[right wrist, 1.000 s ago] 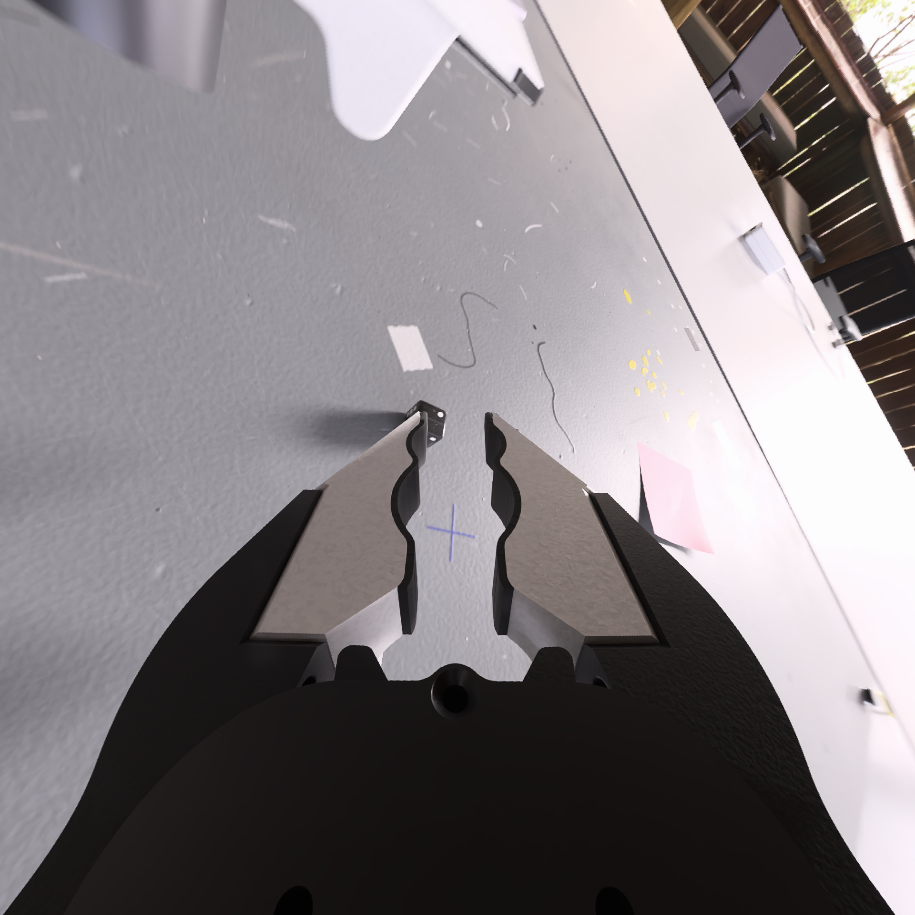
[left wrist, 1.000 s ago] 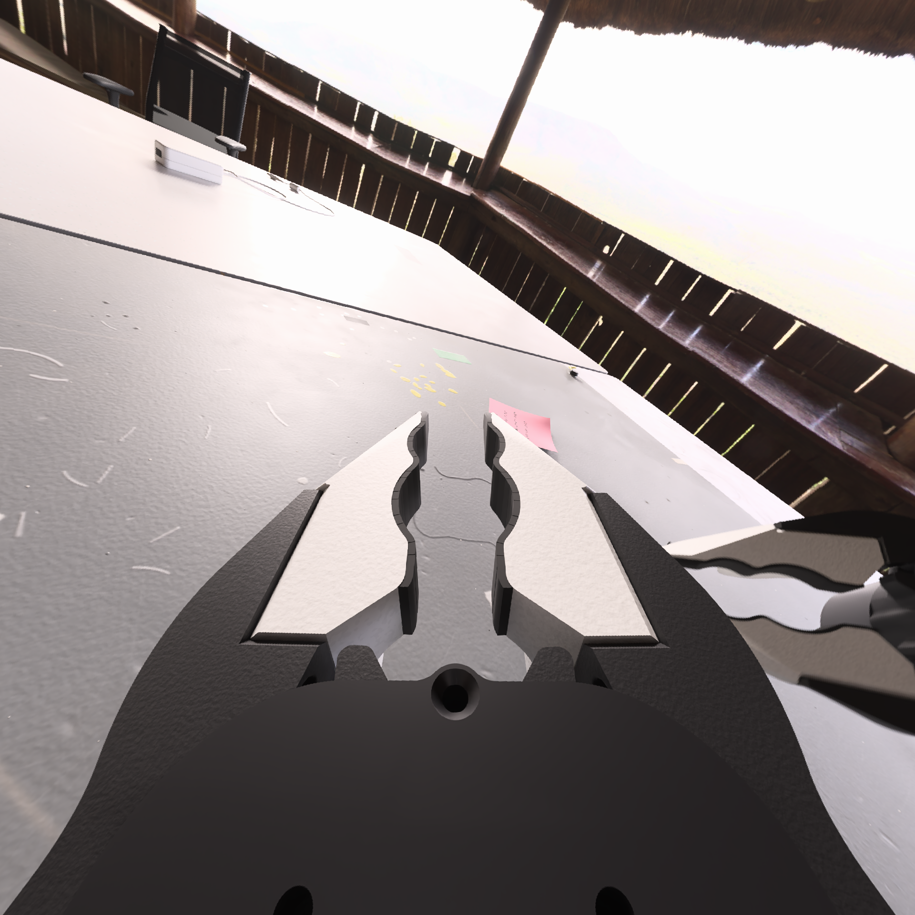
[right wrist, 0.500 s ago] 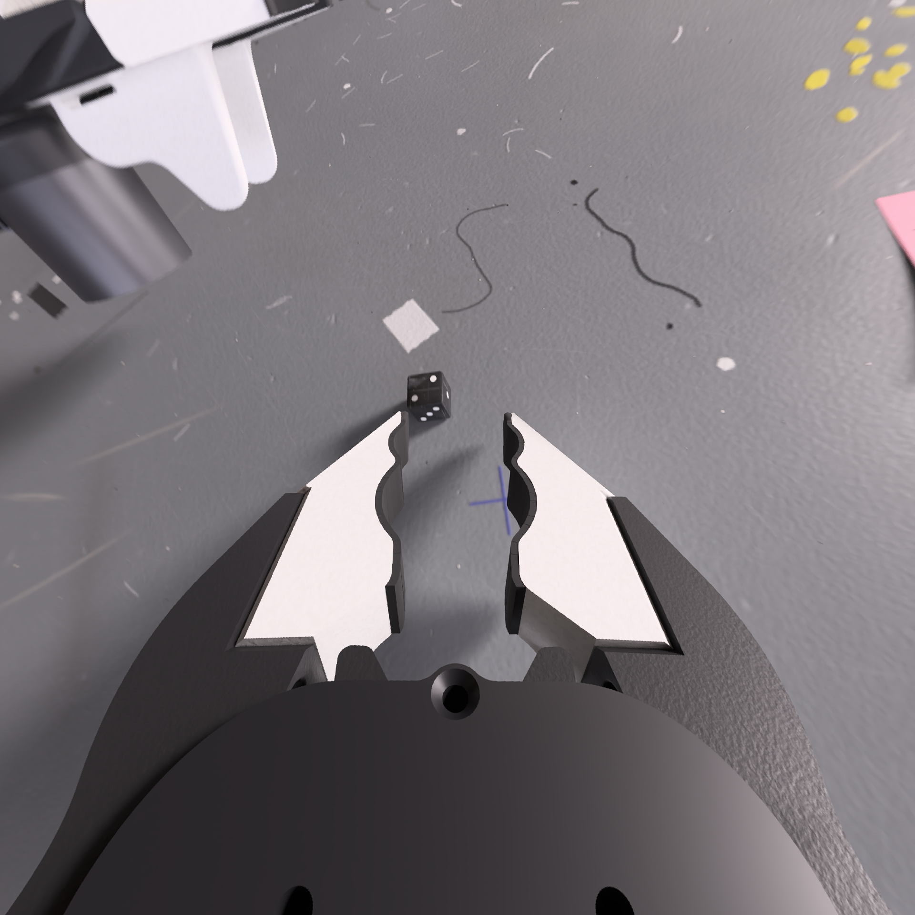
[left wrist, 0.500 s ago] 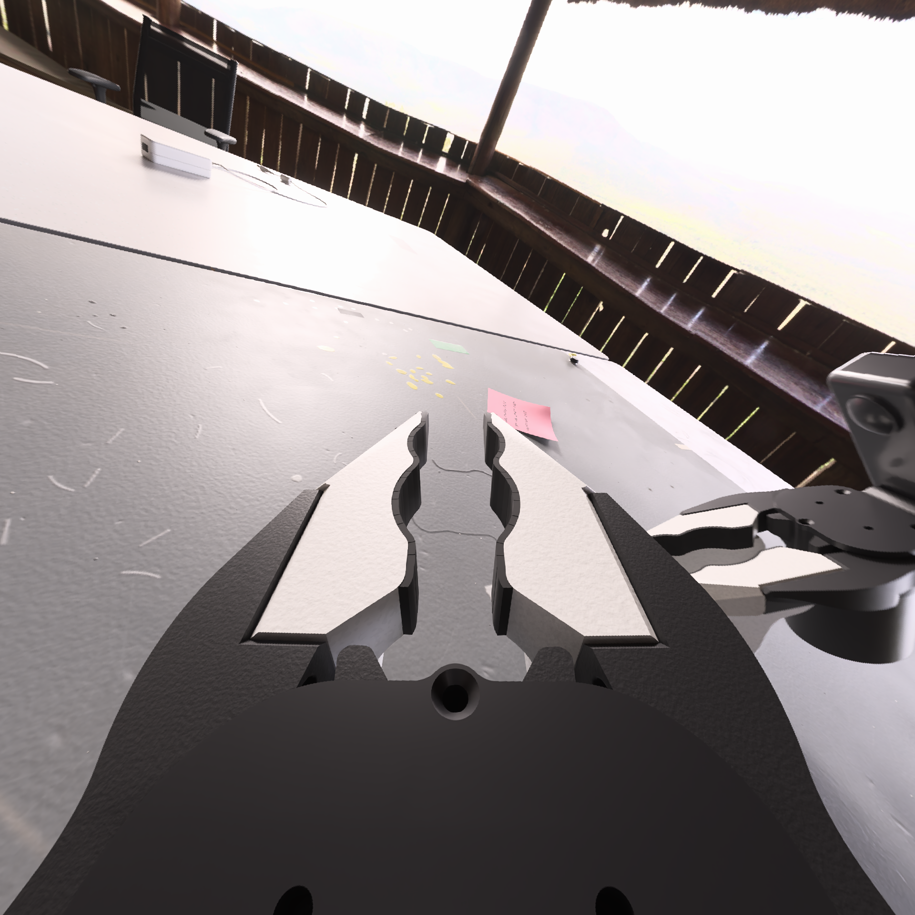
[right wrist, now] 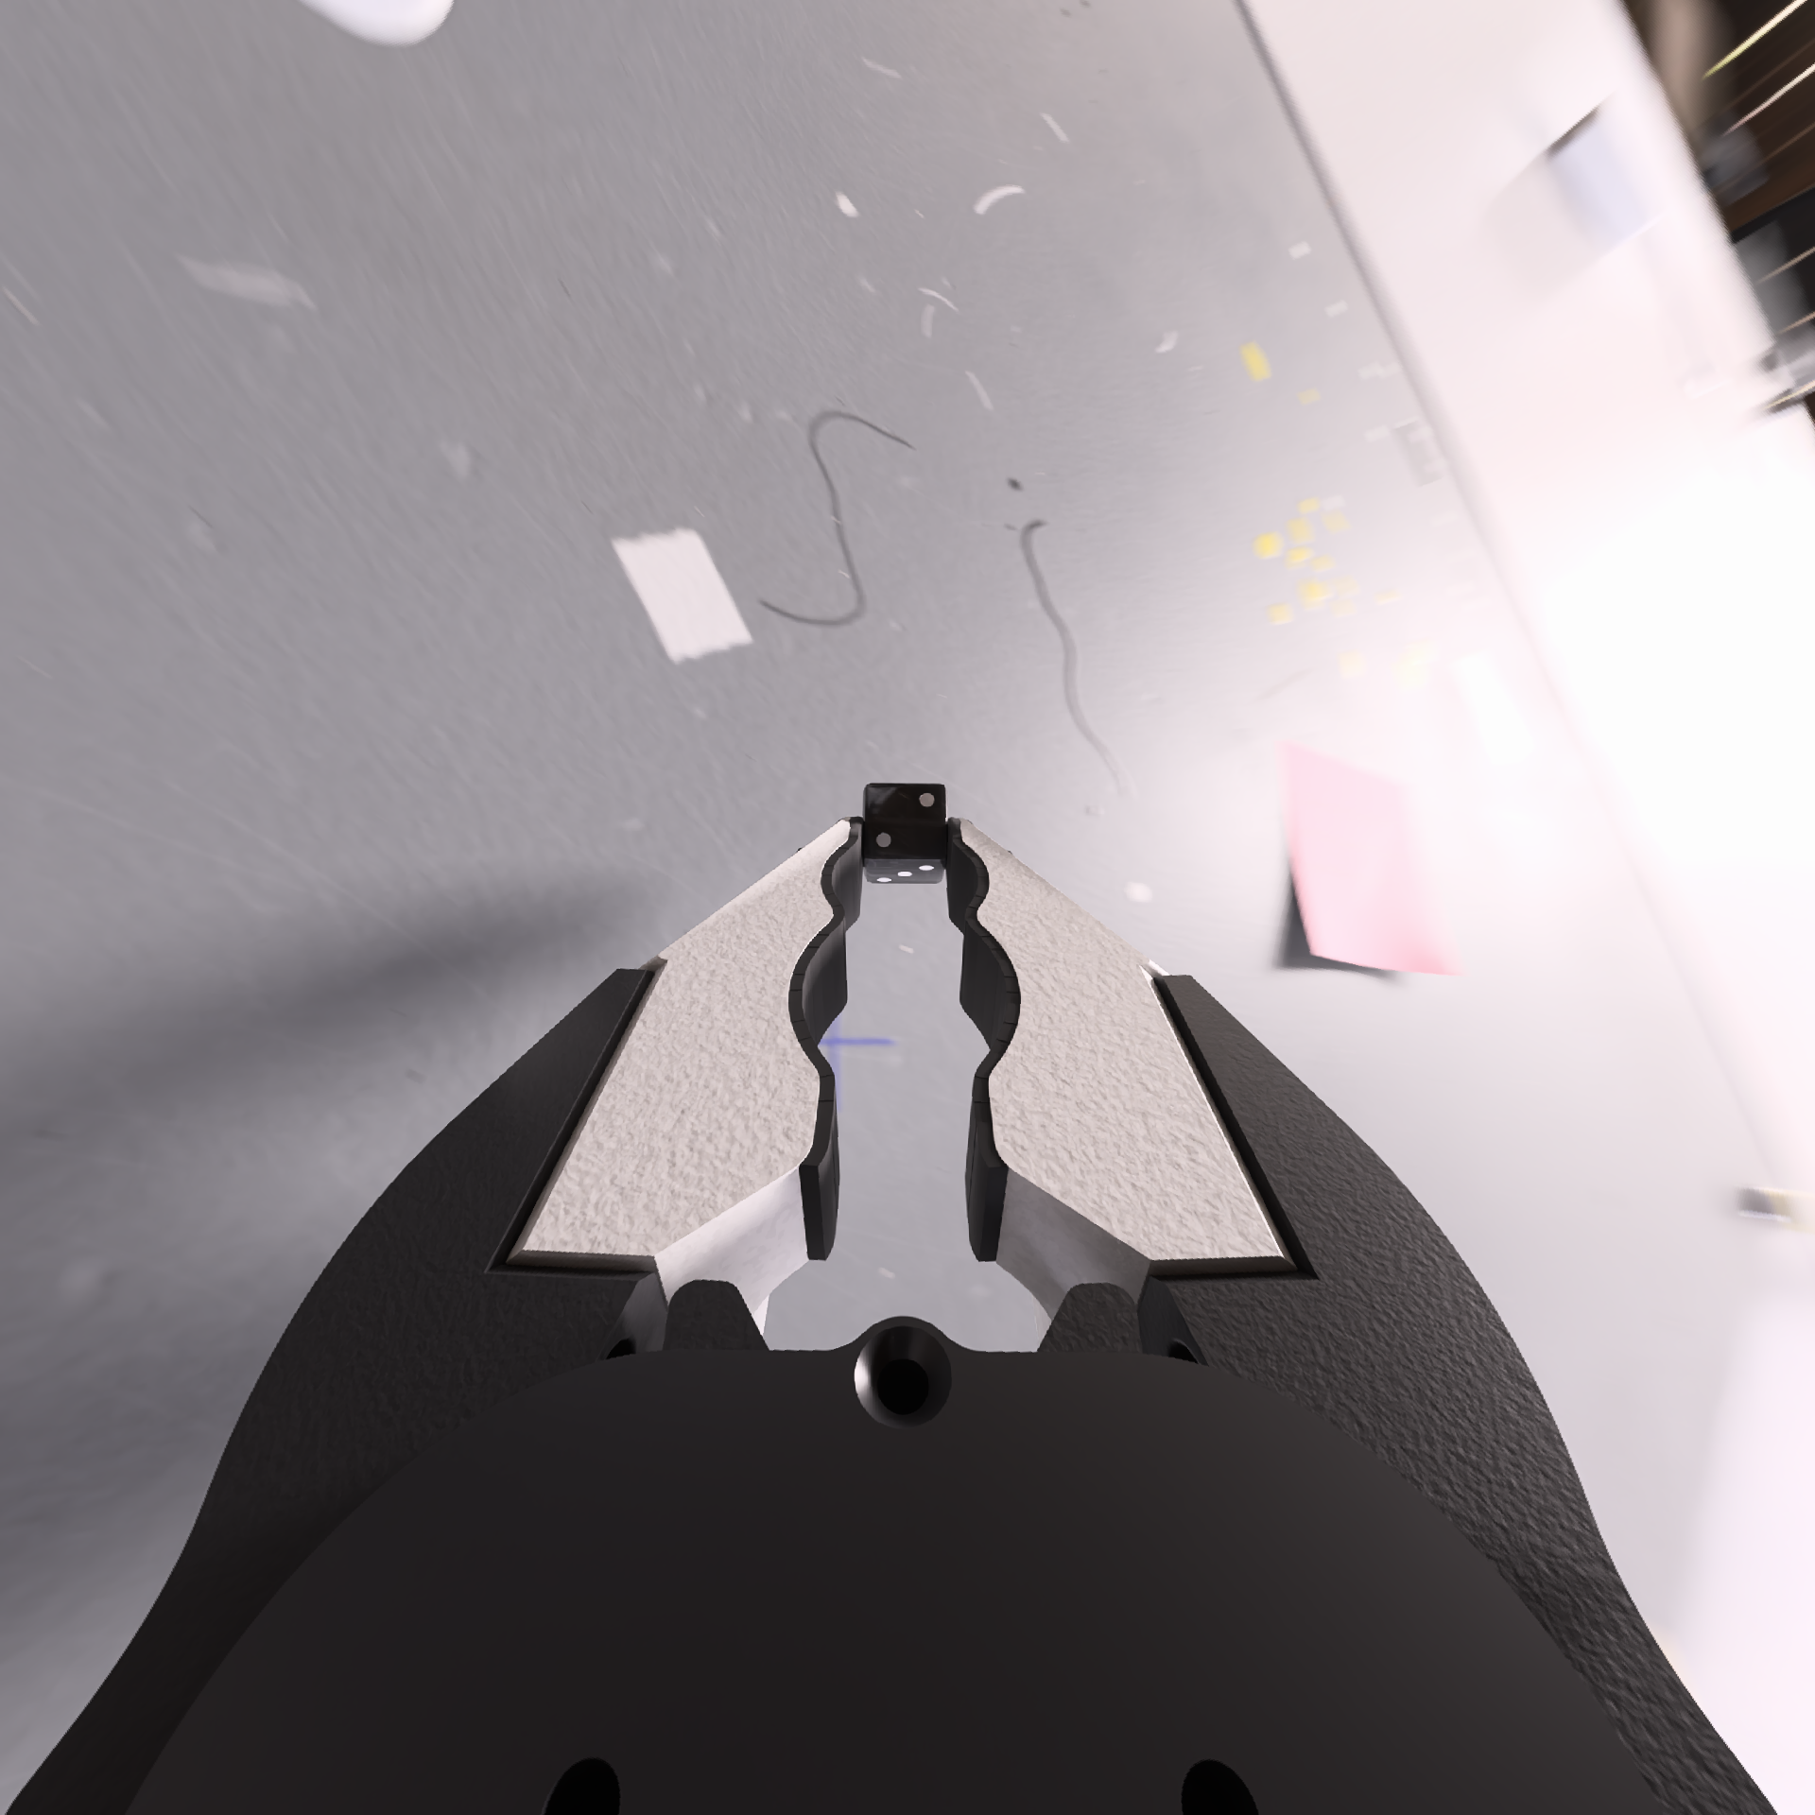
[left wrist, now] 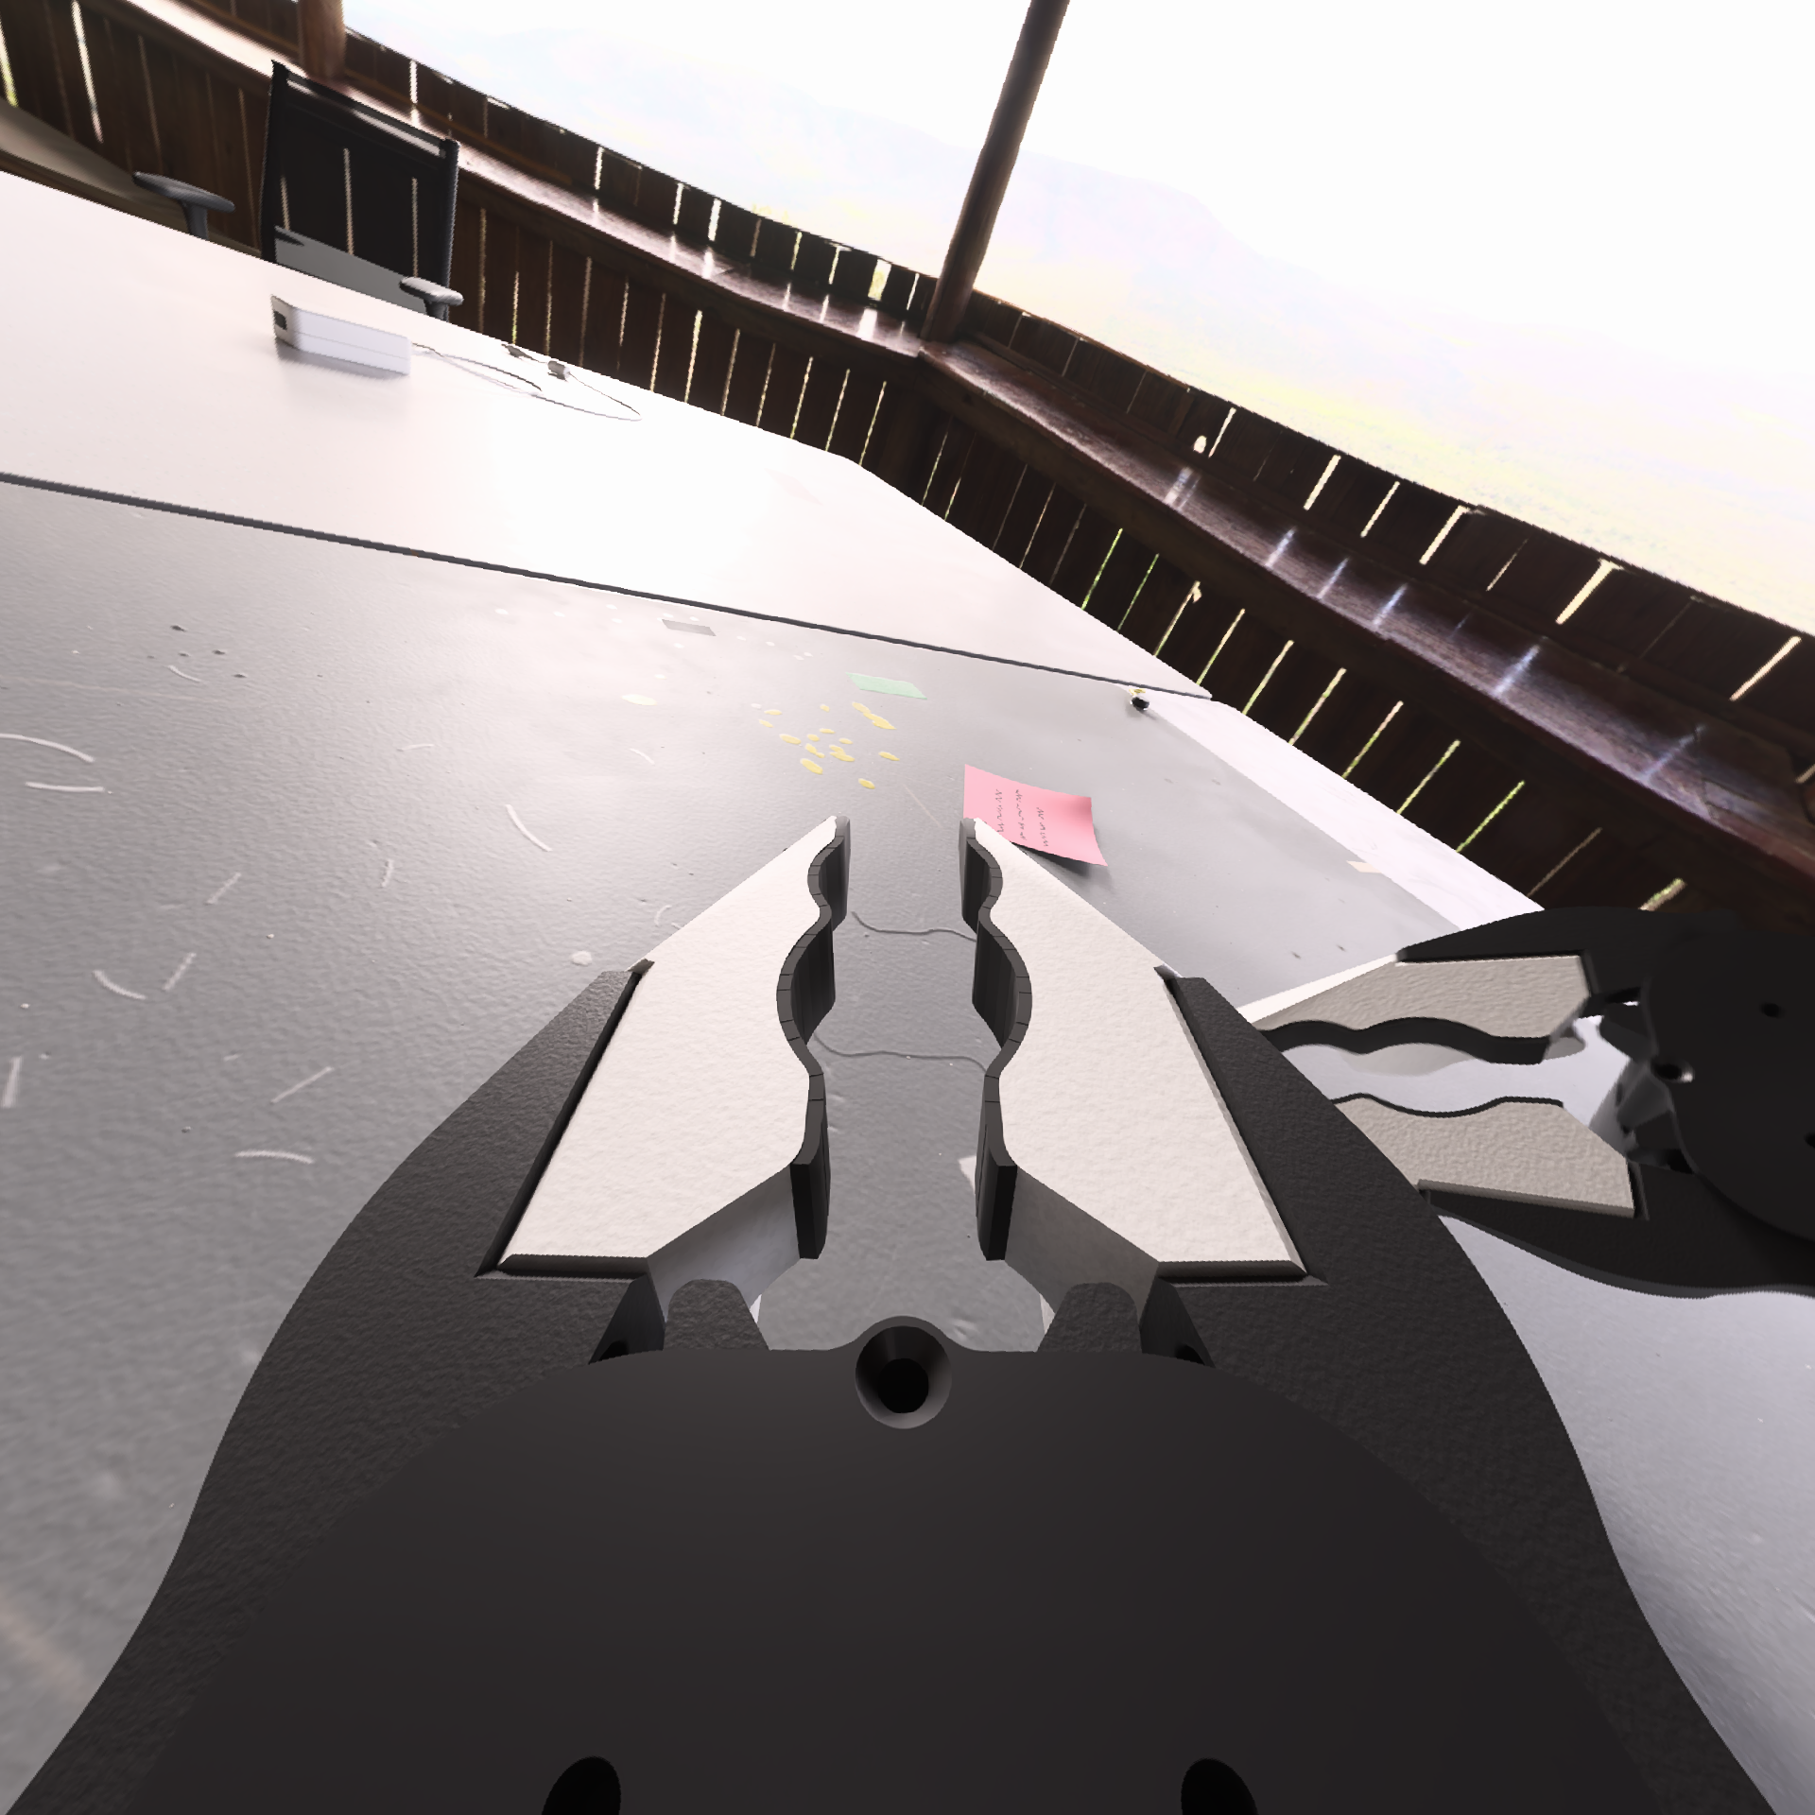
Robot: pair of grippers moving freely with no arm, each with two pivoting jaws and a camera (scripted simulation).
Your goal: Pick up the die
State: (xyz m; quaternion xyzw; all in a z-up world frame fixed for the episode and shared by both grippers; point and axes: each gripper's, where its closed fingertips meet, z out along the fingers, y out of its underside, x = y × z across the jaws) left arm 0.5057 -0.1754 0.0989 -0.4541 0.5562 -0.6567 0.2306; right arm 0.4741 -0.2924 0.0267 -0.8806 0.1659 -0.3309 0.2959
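Since 0.5 s ago, right hand-held gripper point(right wrist: 900, 843) apparently clamped die point(right wrist: 902, 835).

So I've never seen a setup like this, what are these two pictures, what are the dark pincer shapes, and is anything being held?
Each picture comes from a camera mounted on a gripper, looking forward along its two white-faced fingers. In the left wrist view, the left gripper has its fingers slightly apart with nothing between them; the other gripper appears at the right edge. In the right wrist view, the right gripper pinches a small black die with white dots at its fingertips. Below lies a grey table with pale scratches, yellow flecks and a pink sticky note. The right view is blurred, so I cannot tell whether the die is off the surface.
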